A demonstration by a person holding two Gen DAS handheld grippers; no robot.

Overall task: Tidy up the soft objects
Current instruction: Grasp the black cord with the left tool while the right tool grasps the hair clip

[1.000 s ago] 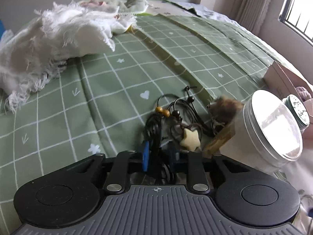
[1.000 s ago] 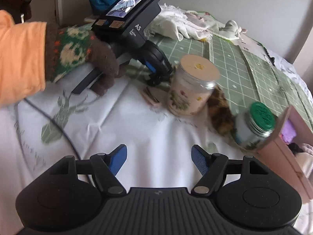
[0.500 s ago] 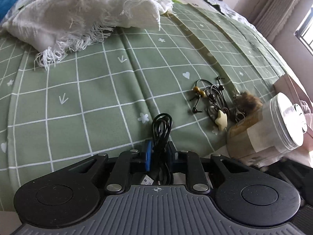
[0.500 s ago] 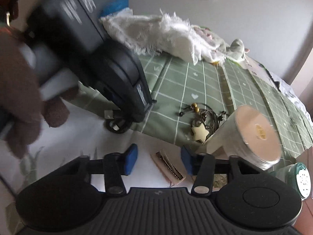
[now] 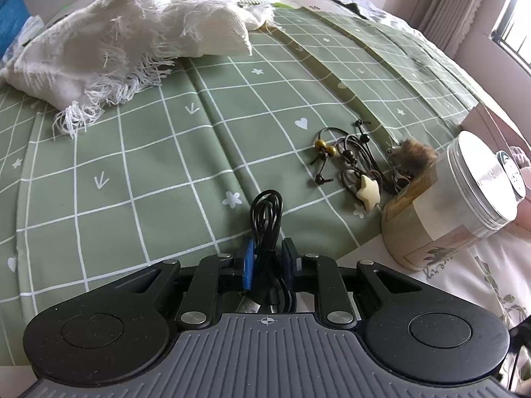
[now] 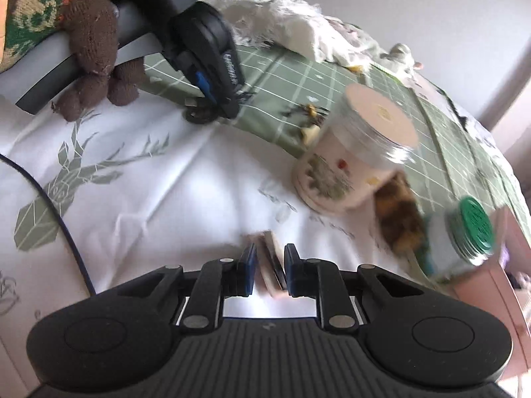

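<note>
Jaws: left gripper [image 5: 268, 252] pinching black cable [image 5: 267, 219]; right gripper [image 6: 269, 267] just closing round blurred pink clip [image 6: 269, 265], unclear.

Both wrist views look steeply down, close over the bed; the jar [image 5: 464, 205] [image 6: 358, 152] appears in both.

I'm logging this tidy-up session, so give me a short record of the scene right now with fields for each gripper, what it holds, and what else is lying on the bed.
left gripper: shut on the coiled black cable, over the green checked cover
right gripper: jaws have just been closing, now on a small pink hair clip above the white sheet
nearby: large jar, corded star pendant, brown furry piece, green-lidded jar
far side: white fringed cloth
</note>
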